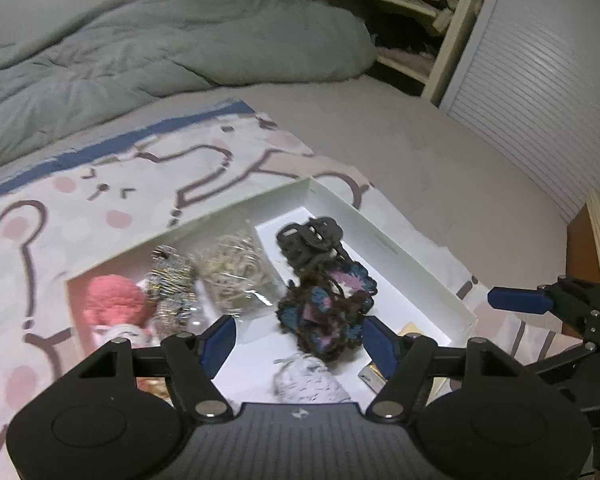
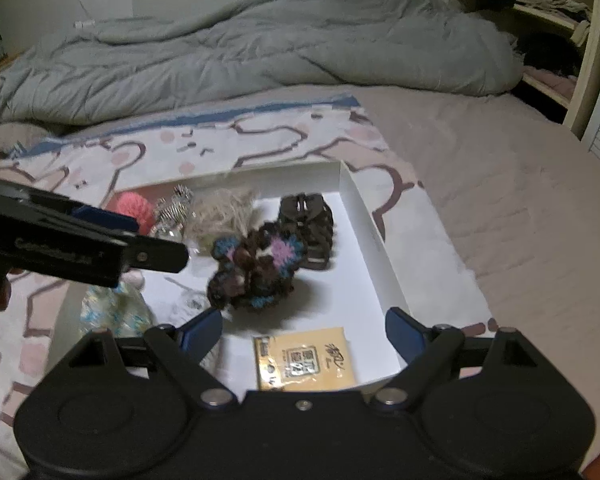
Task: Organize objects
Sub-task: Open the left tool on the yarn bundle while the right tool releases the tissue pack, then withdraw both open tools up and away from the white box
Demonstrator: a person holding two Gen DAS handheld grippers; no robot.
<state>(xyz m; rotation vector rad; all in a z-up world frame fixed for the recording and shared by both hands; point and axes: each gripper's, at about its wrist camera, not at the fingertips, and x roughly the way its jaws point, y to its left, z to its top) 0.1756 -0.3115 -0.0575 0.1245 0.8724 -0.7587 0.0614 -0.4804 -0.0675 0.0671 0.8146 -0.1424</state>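
A shallow white box lies on the bed with small things in it. A brown, blue and pink crochet piece rests near its middle, looking blurred. Behind the crochet sits a black plastic clip. A bag of beige bands, a silvery tinsel item and a pink knitted item sit to the left. A yellow packet lies at the near side. My left gripper is open above the box, free of the crochet. My right gripper is open and empty.
A bear-patterned blanket lies under the box on the pinkish bed sheet. A rumpled grey duvet fills the far side. Shelves and a white slatted door stand at the right. A floral pouch lies at the box's near left.
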